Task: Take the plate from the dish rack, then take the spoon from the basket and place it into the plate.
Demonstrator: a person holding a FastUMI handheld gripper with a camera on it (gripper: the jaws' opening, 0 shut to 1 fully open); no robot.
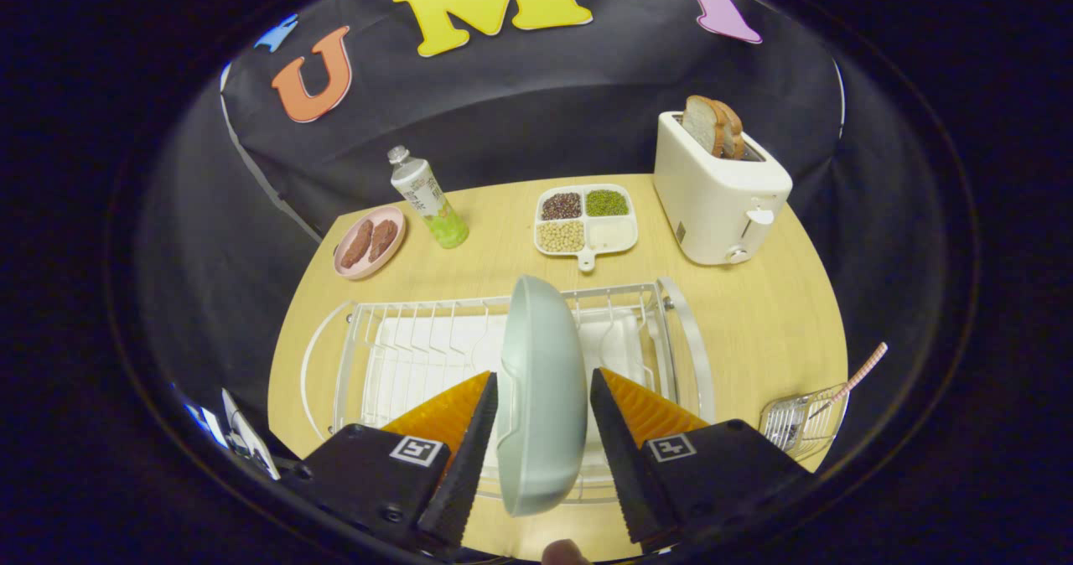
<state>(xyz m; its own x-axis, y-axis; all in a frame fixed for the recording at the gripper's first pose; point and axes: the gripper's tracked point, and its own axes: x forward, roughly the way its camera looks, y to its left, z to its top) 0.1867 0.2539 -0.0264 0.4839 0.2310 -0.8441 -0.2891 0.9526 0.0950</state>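
A pale grey-green plate (541, 355) stands on edge over the white wire dish rack (402, 339), between my fingers. My gripper (543, 376) is shut on the plate, one finger against each face. The plate's lower rim hangs in front of the rack's near rail; I cannot tell whether it still rests on the wires. To the right of the rack, near the table's edge, a small wire basket (796, 422) holds the spoon (863, 370), whose pink striped handle sticks up and out.
Beyond the rack are a divided white tray of beans (616, 234), a white toaster (717, 200) with bread, a bottle (427, 200) and a pink dish (369, 242) with food. Bare wooden table (754, 313) lies between rack and basket.
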